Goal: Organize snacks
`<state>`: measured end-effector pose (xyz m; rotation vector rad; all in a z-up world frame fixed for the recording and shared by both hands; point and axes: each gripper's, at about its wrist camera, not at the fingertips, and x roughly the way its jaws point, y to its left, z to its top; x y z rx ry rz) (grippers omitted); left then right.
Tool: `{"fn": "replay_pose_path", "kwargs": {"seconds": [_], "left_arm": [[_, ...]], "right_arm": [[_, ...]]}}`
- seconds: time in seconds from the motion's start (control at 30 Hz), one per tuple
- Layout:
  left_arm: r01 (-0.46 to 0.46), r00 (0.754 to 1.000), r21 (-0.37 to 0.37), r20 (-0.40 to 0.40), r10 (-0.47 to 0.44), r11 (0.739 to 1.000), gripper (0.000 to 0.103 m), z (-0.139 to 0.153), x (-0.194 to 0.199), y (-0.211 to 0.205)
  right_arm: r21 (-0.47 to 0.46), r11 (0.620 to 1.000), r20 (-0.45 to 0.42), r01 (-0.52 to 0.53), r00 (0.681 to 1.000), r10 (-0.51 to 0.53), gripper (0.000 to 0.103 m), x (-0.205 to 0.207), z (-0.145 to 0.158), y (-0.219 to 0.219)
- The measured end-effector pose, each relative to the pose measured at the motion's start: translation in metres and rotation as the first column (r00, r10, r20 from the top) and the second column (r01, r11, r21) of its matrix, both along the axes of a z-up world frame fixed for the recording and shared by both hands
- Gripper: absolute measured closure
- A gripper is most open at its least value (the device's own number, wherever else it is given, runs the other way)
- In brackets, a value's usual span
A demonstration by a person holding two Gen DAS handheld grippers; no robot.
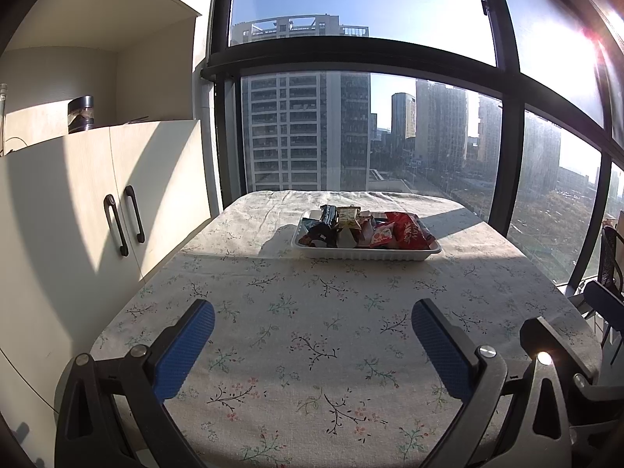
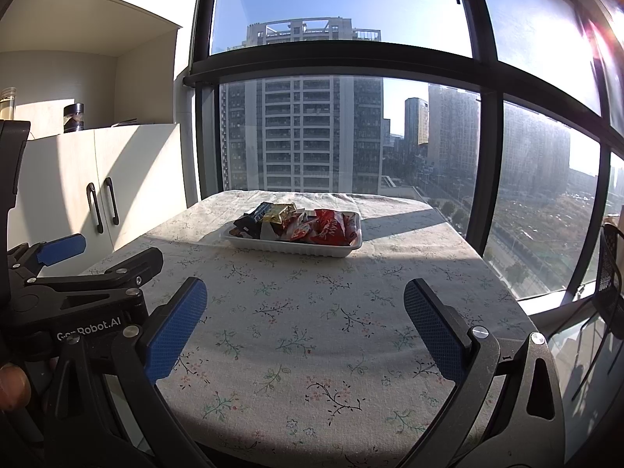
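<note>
A white ribbed tray (image 1: 366, 254) (image 2: 296, 249) sits at the far middle of the table, holding several snack packets: red ones (image 1: 409, 230) (image 2: 327, 226) on its right, dark and yellow ones (image 1: 329, 216) (image 2: 273, 212) on its left. My left gripper (image 1: 312, 335) is open and empty over the near part of the table, well short of the tray. My right gripper (image 2: 304, 319) is open and empty, also near the front. The left gripper's body (image 2: 78, 296) shows at the left of the right wrist view.
The table wears a floral cloth (image 1: 296, 312) (image 2: 312, 304). A white cabinet with two black handles (image 1: 124, 214) (image 2: 101, 202) stands at the left. Large windows (image 1: 351, 128) are behind the table. A black mesh chair (image 2: 608, 273) stands at the right.
</note>
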<state>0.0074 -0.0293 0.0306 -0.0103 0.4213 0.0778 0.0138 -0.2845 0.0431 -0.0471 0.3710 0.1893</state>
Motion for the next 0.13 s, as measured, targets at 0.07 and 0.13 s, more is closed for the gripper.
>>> {"fn": "replay_pose_path", "kwargs": {"seconds": [0.07,0.13], "left_arm": [[0.0,1.0,0.001,0.0,0.0,1.0,0.0,-0.0005,0.0004,0.0003],[0.001,1.0,-0.004,-0.003,-0.001,1.0,0.0,-0.0008,0.0005,0.0003]], "right_arm": [[0.001,1.0,-0.001,-0.001,1.0,0.001,0.001,-0.0003,-0.0006,-0.0002],[0.0,1.0,-0.002,-0.002,1.0,0.002,0.001,-0.0001,-0.0009,-0.0005]]}}
